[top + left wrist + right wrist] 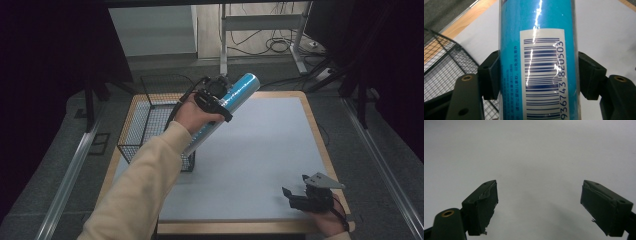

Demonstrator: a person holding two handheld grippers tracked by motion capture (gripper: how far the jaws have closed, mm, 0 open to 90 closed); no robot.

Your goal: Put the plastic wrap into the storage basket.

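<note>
Left gripper point(216, 98) jaws clamped on blue tube point(235, 95), raised beside wire basket point(131, 131); probably carry step. Next: lower carefully into basket. Right gripper point(296, 189) jaws wide, empty.

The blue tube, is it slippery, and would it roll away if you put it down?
Probably a bit slippery: the blue tube has a shiny wrap that glares, though the left gripper clamps it on both sides. It is round and long, so on the flat grey mat it would likely roll. It looks stiff, staying straight while tilted.

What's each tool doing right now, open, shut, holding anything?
Left tool: shut on the blue cylindrical can, held tilted near the wire basket.
Right tool: open, holding nothing.
</note>
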